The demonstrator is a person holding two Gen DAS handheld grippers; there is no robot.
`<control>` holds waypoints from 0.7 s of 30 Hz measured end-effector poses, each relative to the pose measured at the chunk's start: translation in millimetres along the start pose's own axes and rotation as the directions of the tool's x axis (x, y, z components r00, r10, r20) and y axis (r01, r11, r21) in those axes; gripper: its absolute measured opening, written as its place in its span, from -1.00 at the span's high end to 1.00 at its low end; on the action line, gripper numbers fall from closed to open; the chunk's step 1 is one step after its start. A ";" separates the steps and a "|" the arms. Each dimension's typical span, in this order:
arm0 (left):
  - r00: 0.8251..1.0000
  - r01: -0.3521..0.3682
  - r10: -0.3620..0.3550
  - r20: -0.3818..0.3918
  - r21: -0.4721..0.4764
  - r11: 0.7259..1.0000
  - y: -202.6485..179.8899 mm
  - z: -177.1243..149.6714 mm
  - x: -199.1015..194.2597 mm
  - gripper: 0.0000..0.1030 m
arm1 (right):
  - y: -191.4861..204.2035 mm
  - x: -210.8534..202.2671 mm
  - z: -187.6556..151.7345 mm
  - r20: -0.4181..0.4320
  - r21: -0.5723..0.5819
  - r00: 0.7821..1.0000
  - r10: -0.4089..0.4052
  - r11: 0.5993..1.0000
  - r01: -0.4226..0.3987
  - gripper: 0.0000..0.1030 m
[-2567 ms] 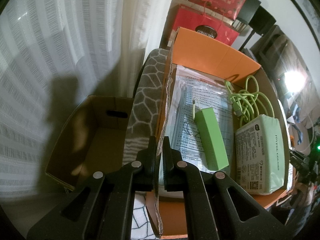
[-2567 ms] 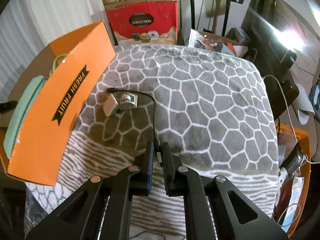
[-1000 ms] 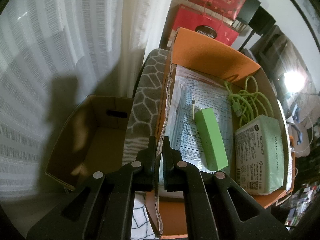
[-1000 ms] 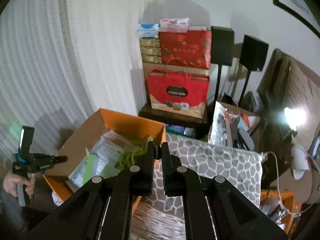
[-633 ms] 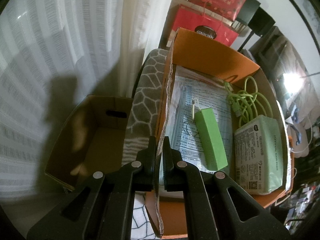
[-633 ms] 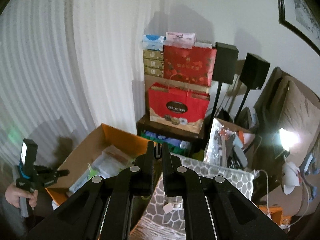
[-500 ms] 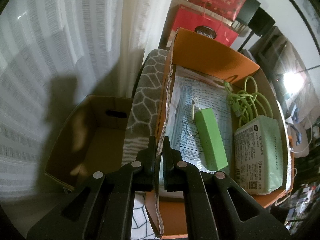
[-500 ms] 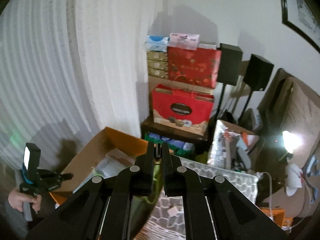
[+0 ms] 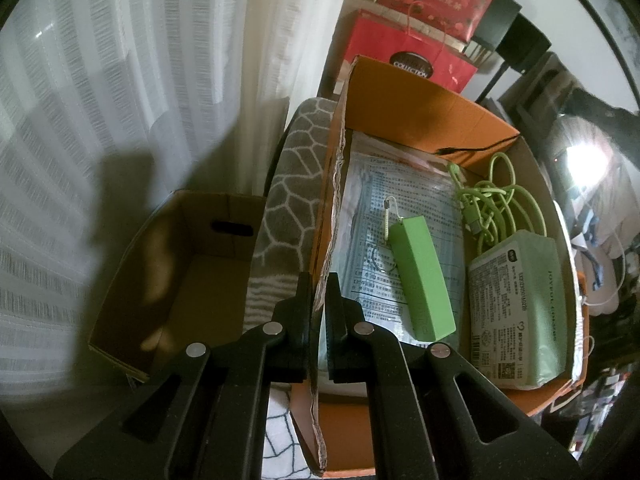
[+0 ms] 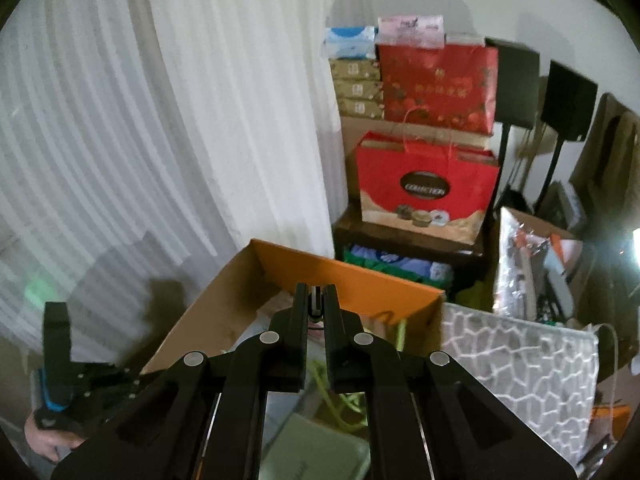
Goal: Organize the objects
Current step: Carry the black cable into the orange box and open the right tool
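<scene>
The left gripper (image 9: 317, 292) is pinched shut on the torn side wall of the orange box (image 9: 420, 108), holding that wall between its two fingers. The right gripper (image 10: 316, 304) is closed too, and something thin and dark sits between its tips; it looks like the black cable (image 9: 468, 149), whose end hangs over the far edge of the box in the left view, though the blur makes it hard to be sure. It hangs over the open box. A lot of the tidying looks done already. Inside the box lie a sheet of printed paper in plastic (image 9: 400, 208), a green power bank (image 9: 420, 276), a tangle of green cord (image 9: 496, 204) and a pale green pack (image 9: 516, 304), all close together on the bottom. What looks left is to let the black cable drop in with them, so the job seems near its end. The box rests on a grey blanket with white lines (image 10: 516, 356). Beside it, lower down, stands an empty brown cardboard box (image 9: 192, 272). Farther back hangs a white curtain (image 10: 240, 100). Past the box is a red gift bag (image 10: 428, 184) on a dark stand, with more boxes piled above it, and two black speakers (image 10: 568, 100) near the wall.
</scene>
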State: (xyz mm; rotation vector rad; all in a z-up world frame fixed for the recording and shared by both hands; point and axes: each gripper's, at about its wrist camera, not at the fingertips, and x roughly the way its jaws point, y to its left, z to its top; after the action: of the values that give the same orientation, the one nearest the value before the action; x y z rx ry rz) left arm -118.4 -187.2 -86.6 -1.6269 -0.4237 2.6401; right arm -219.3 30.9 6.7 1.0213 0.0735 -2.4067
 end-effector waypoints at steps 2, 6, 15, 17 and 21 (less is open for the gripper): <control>1.000 0.000 0.000 0.000 0.000 1.000 0.1 0.0 0.0 0.91 | 1.8 12.4 -0.5 -0.010 0.005 1.000 -0.003 1.000 0.003 0.89; 1.000 0.002 -0.002 0.000 -0.001 1.000 0.2 0.0 0.0 0.91 | 7.2 37.3 -2.6 -0.048 0.003 0.999 -0.023 1.000 0.023 0.89; 1.000 0.007 -0.007 0.001 -0.004 1.000 0.4 -0.5 0.3 0.91 | 10.9 76.1 -14.3 -0.167 -0.003 0.985 -0.039 0.999 0.039 0.88; 1.000 0.007 -0.007 0.002 -0.004 1.000 0.4 -0.5 0.3 0.91 | 12.1 81.5 -17.9 -0.193 -0.010 0.980 -0.045 0.999 0.044 0.88; 1.000 0.008 -0.008 0.002 -0.006 1.000 0.1 -0.5 0.3 0.91 | 13.2 89.6 -25.2 -0.255 -0.009 0.967 -0.025 1.000 0.024 0.80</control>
State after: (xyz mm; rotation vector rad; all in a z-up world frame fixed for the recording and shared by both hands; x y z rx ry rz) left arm -118.1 -187.1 -87.2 -1.6209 -0.4374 2.6368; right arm -248.4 -13.9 -70.7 1.3299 0.1852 -2.2816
